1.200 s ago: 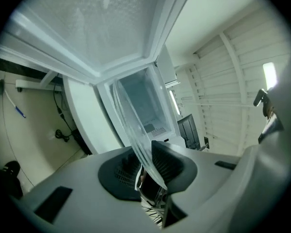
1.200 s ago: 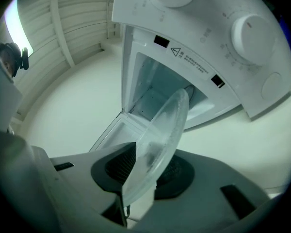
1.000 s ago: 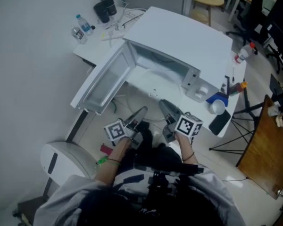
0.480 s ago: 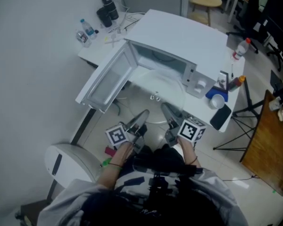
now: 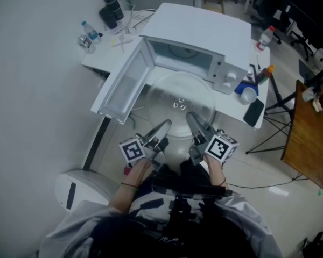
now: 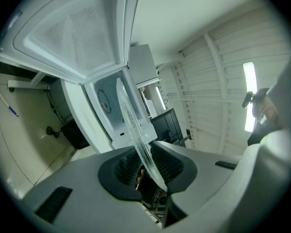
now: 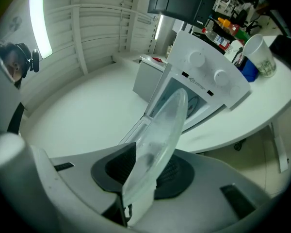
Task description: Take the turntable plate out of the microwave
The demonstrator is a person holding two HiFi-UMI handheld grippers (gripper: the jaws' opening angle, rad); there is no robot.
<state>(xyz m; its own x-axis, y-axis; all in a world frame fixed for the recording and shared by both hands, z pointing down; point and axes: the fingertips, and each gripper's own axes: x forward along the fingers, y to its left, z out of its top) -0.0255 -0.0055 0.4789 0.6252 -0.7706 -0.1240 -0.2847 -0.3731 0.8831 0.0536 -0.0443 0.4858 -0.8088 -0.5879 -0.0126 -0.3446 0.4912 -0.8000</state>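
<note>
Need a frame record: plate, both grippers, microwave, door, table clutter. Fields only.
plate: clear glass turntable plate, roughly level in front of the cavity, mostly outside it
left gripper: shut on plate's near rim
right gripper: shut on near rim, beside the left
microwave: white, on white table
door: swung fully open, at head view's left
clutter: cup and dark phone beside the microwave

We count one microwave [image 5: 204, 26]; one turntable plate [image 5: 177, 89]; two grippers, the left gripper [image 5: 162, 128] and the right gripper [image 5: 192, 120]; one cup [image 5: 248, 94]; one phone [image 5: 254, 112].
</note>
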